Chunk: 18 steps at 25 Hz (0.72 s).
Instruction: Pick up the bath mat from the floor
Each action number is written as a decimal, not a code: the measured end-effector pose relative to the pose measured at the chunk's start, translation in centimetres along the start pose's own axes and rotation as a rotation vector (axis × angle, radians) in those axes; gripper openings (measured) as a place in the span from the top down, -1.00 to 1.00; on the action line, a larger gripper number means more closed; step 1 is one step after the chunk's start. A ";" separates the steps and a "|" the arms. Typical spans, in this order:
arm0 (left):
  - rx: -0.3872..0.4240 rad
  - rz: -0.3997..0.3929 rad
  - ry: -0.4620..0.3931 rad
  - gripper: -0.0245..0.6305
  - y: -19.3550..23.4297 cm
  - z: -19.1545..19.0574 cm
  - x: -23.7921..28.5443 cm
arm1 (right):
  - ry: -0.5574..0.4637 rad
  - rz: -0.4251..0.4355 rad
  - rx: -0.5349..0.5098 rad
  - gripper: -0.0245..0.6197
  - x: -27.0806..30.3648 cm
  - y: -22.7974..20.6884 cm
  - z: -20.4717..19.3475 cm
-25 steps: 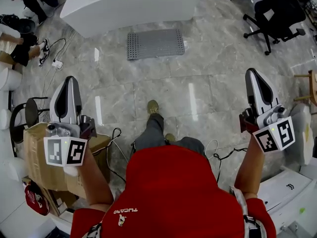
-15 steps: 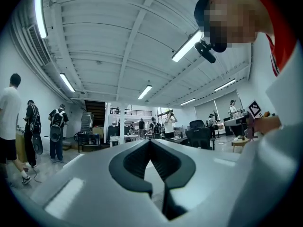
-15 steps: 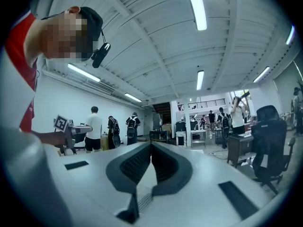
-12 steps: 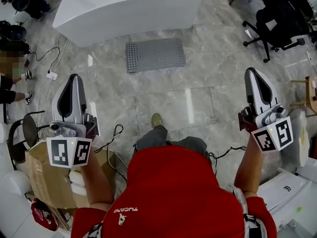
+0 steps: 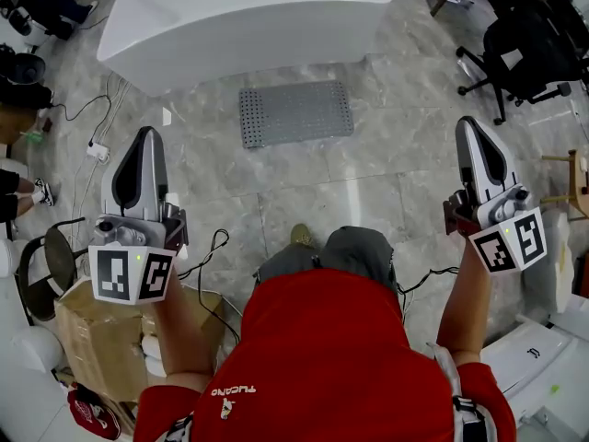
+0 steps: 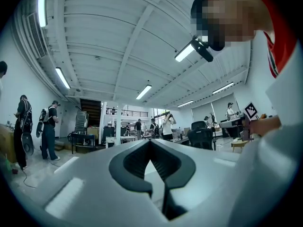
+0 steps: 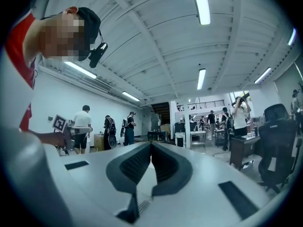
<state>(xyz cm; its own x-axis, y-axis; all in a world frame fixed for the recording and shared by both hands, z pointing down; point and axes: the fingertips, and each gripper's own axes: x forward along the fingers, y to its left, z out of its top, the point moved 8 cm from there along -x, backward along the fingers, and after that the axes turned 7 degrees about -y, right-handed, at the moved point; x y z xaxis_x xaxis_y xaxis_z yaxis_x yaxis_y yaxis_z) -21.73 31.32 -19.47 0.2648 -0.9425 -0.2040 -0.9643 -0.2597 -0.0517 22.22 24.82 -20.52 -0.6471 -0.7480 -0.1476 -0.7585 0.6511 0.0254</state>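
Bath mat point(image 5: 296, 112): grey, perforated, rectangular. It lies flat on the marble-tile floor point(image 5: 304, 191), just in front of the white bathtub point(image 5: 244, 17) and parallel to its long side.

Left gripper point(image 5: 146, 138): jaws together, nothing between them. It is held above the floor, nearer the person than the bathtub and off the tub's left end, well apart from the mat.

Right gripper point(image 5: 471, 127): jaws together, nothing held. It is past the bathtub's right end, well apart from the mat.

Black office chair point(image 5: 529, 44): right of the bathtub.

Cardboard box point(image 5: 101, 330): far from the bathtub, under the left forearm.

White power strip point(image 5: 98, 153): on the floor off the bathtub's left end.
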 end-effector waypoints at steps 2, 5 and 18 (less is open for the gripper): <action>-0.002 -0.003 0.005 0.91 0.9 -0.4 0.7 | 0.004 -0.003 -0.006 0.92 1.1 -0.2 -0.1; -0.008 0.001 0.014 0.91 2.0 -1.2 1.8 | 0.015 0.005 -0.010 0.92 2.6 -0.5 -0.4; -0.003 0.041 0.053 0.91 3.3 -3.2 7.6 | 0.028 0.050 0.010 0.92 8.4 -6.0 -2.9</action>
<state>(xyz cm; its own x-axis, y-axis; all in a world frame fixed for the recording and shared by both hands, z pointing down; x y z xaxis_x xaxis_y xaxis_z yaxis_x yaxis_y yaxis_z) -22.84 22.60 -18.07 0.2252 -0.9621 -0.1539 -0.9743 -0.2214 -0.0418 21.08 14.24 -19.10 -0.6864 -0.7175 -0.1182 -0.7243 0.6892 0.0223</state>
